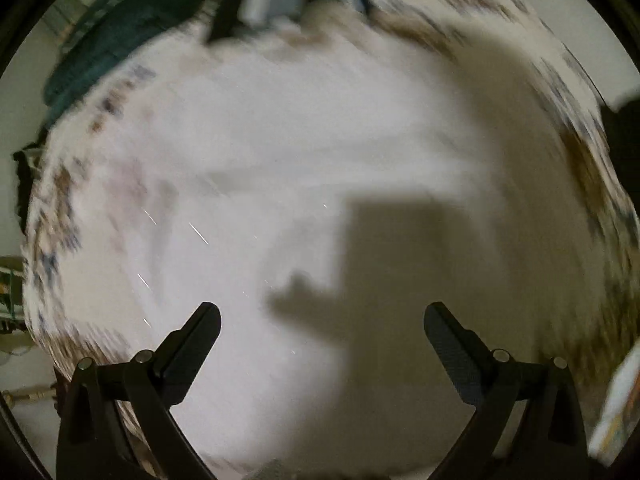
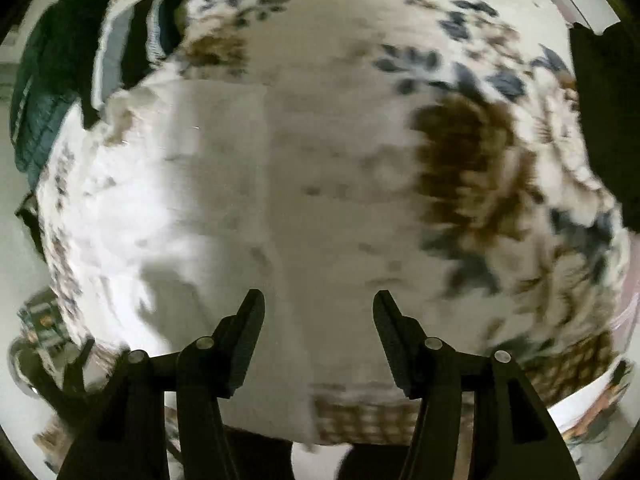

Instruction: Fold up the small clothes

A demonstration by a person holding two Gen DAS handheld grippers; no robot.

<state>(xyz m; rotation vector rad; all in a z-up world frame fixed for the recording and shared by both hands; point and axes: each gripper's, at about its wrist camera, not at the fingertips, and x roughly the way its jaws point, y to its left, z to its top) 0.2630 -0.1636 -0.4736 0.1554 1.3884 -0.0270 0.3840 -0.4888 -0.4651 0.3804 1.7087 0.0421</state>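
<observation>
Both the left gripper (image 1: 322, 316) and right gripper (image 2: 319, 304) hover with jaws spread wide, gripping nothing. A white garment (image 1: 280, 160) lies flat on the floral bedspread (image 2: 480, 152), filling the left view's centre; folded clothes (image 2: 132, 40) sit at eleven o'clock.

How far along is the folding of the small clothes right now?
Done: a few folded dark and grey items sit stacked at the far edge of the floral bedspread. In hand: nothing; the left tongs and right tongs are both open above a white garment lying spread out. Left: that garment looks unfolded, though blur hides detail.
</observation>
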